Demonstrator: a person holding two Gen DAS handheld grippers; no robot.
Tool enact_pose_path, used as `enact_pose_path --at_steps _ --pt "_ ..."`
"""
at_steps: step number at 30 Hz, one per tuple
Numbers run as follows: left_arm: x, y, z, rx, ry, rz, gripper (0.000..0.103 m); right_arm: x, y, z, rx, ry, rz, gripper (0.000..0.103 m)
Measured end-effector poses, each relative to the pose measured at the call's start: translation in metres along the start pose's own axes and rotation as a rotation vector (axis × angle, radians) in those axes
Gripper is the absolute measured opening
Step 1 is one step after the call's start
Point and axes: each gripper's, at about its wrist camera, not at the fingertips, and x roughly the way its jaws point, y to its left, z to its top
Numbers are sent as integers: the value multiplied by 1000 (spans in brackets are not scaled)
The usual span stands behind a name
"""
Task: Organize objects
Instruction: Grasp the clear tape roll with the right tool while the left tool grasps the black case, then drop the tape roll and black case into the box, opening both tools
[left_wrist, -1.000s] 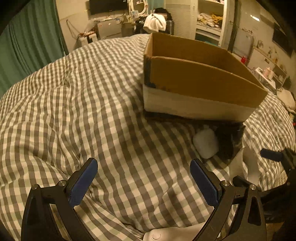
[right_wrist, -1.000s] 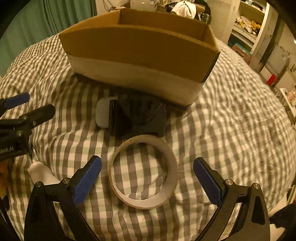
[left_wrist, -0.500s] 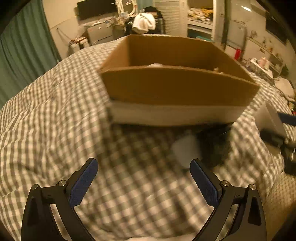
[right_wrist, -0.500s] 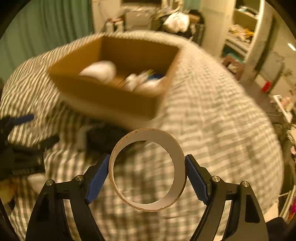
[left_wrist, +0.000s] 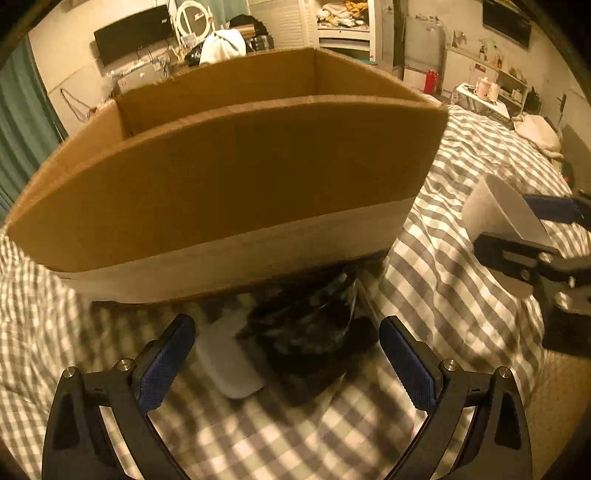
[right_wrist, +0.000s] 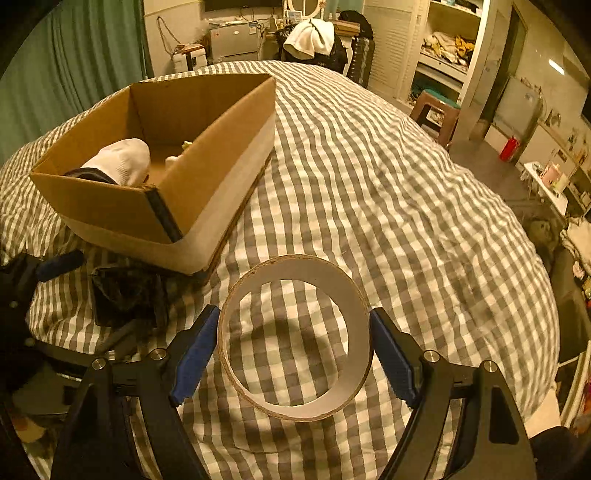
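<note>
My right gripper (right_wrist: 293, 354) is shut on a cardboard tape ring (right_wrist: 354, 306) and holds it above the checked bedspread, to the right of the cardboard box (right_wrist: 221, 177). The ring also shows in the left wrist view (left_wrist: 498, 210). My left gripper (left_wrist: 284, 354) is open, low over a black crumpled bag (left_wrist: 314, 332) and a small white case (left_wrist: 229, 365) lying at the box's (left_wrist: 221, 184) near wall. The bag also shows in the right wrist view (right_wrist: 125, 295). In the box lie a white sock (right_wrist: 122, 160) and small pale items.
The box stands on a checked bed (right_wrist: 369, 184). Beyond the bed are a green curtain (right_wrist: 74, 62), shelves (right_wrist: 443, 44) and a stool (right_wrist: 432, 110). The right gripper's body (left_wrist: 535, 258) is at the right of the left view.
My right gripper closed on the tape ring and lifted it off the bed, moving right of the box. My left gripper moved in toward the bag and white case.
</note>
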Motion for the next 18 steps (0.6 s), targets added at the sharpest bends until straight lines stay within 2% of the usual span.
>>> enact_pose_path --at_steps 2,4,6,7,12,18 --pt "5 -4 1 -1 3 -14 102 2 -2 0 9 3 11 81" --pt "7 -7 1 17 0 -8 97 2 -2 1 11 4 15 81" --pt "7 -8 0 39 -10 -7 82 3 -2 1 10 6 17 81" --pt "5 -9 -1 47 -17 -21 81 4 -1 2 9 6 18 81" --pt "-2 -5 -7 44 -29 -74 81 4 6 0 -10 1 8 81" --pt "-19 16 -8 -36 -33 -104 80 -2 18 5 -54 -32 -3 81"
